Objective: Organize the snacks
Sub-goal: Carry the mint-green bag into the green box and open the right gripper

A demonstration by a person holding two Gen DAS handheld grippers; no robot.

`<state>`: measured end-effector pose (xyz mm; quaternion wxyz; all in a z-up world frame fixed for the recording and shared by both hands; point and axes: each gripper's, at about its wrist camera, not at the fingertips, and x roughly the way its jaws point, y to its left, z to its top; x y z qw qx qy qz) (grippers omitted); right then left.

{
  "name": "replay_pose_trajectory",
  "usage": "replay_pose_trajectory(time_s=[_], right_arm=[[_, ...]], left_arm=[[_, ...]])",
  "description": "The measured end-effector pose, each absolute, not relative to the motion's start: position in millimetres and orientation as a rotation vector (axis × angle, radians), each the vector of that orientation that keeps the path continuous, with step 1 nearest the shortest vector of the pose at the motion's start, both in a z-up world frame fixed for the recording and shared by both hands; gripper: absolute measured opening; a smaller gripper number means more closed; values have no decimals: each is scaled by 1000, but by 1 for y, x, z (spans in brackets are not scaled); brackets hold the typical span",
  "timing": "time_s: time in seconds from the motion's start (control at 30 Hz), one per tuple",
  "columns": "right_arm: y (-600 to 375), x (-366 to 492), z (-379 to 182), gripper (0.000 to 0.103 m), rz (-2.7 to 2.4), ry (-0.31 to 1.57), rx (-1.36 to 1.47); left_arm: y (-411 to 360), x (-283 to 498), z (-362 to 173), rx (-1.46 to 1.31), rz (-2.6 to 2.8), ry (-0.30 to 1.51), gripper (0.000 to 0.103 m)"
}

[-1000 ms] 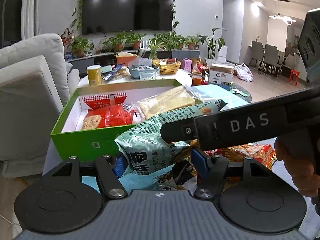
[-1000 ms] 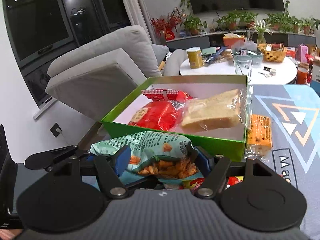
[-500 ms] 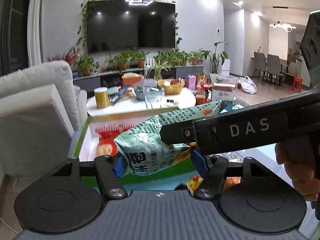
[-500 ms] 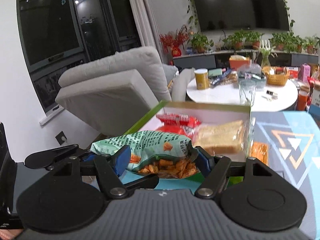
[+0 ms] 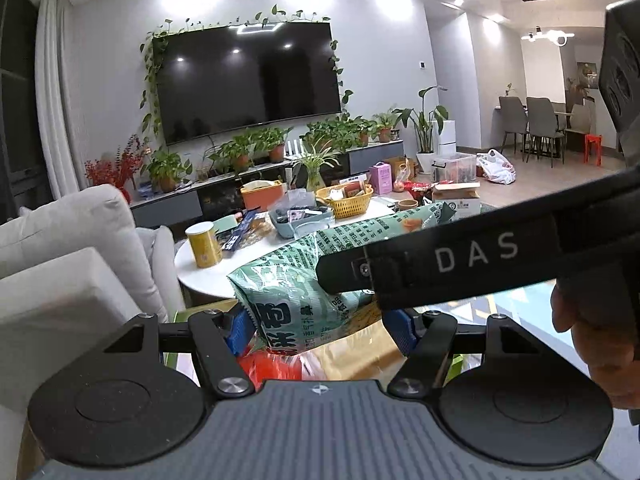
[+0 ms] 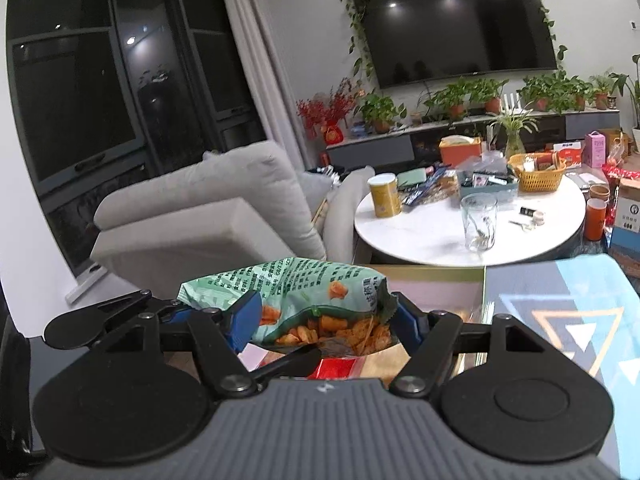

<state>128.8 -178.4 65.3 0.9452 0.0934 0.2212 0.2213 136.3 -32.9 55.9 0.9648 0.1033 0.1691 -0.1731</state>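
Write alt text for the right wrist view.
The right gripper holds a green snack bag, orange snacks showing through its clear window. Beyond stand a grey sofa, a cluttered round white table and a wall-mounted TV.

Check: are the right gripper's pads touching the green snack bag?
Touching. Right wrist view: both blue fingers press the sides of the green snack bag, held by the right gripper.

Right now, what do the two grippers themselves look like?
Both match: a grey ribbed body, two round black discs, black linkage arms with silver screws, and blue pads on the fingers. That is the left gripper and the right gripper. In the left view the right one's black side bar reads DAS in white, with a bare hand behind it.
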Motion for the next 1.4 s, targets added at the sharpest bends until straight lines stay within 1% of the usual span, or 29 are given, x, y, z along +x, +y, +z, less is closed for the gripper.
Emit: replay_pose_trajectory(time_s=[0.23, 0.73, 0.87, 0.97, 1.13, 1.4], right_arm=[[-188, 151, 58, 44, 445, 425, 202], [-197, 210, 26, 44, 389, 478, 219], [-200, 215, 17, 44, 374, 498, 235], [-205, 215, 13, 43, 354, 516, 266], [-205, 203, 15, 43, 359, 521, 270], [-201, 172, 26, 43, 387, 515, 210]], left_arm=[[-38, 167, 48, 206, -369, 327, 63], [-54, 240, 11, 200, -390, 392, 64], [-54, 251, 0, 200, -375, 430, 66], [-49, 249, -6, 210, -342, 446, 66], [-35, 242, -1, 176, -299, 471, 66], [-25, 202, 12, 170, -296, 455, 65]])
